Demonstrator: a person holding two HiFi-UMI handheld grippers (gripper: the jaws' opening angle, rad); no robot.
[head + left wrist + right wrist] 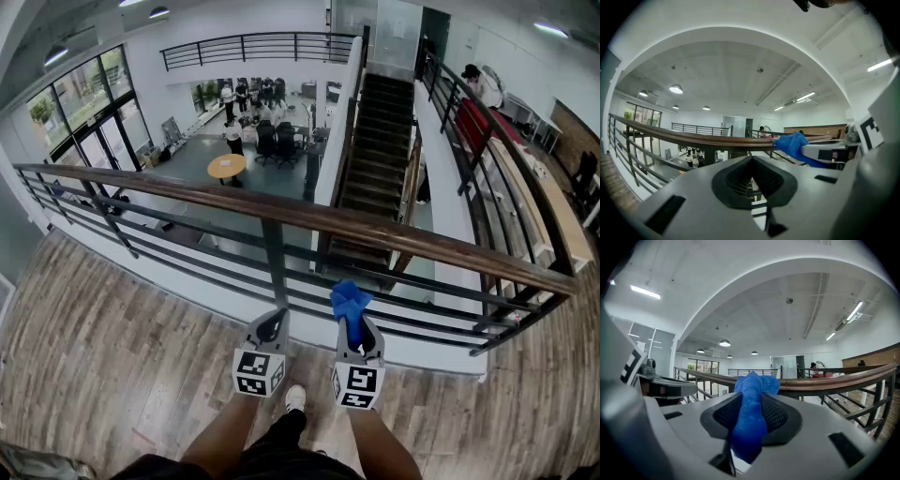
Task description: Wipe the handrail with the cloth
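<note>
The brown wooden handrail (309, 217) runs across the head view from the left to the far right, above and beyond both grippers. My right gripper (355, 327) is shut on a blue cloth (349, 298), whose bunched end sticks up past the jaw tips just below the rail. In the right gripper view the cloth (752, 404) hangs between the black pads of the right gripper (750, 417), with the handrail (825, 383) behind it. My left gripper (273, 324) sits beside it to the left, shut and holding nothing. The left gripper view shows its jaws (752, 180) together, with the handrail (693, 138) and the cloth (792, 143) beyond.
Dark metal bars and a post (274, 258) fill the railing under the rail. Beyond it is a drop to a lower floor with a round table (226, 166), people and a staircase (375, 141). I stand on wood flooring (94, 347); my legs and a shoe (295, 397) show below.
</note>
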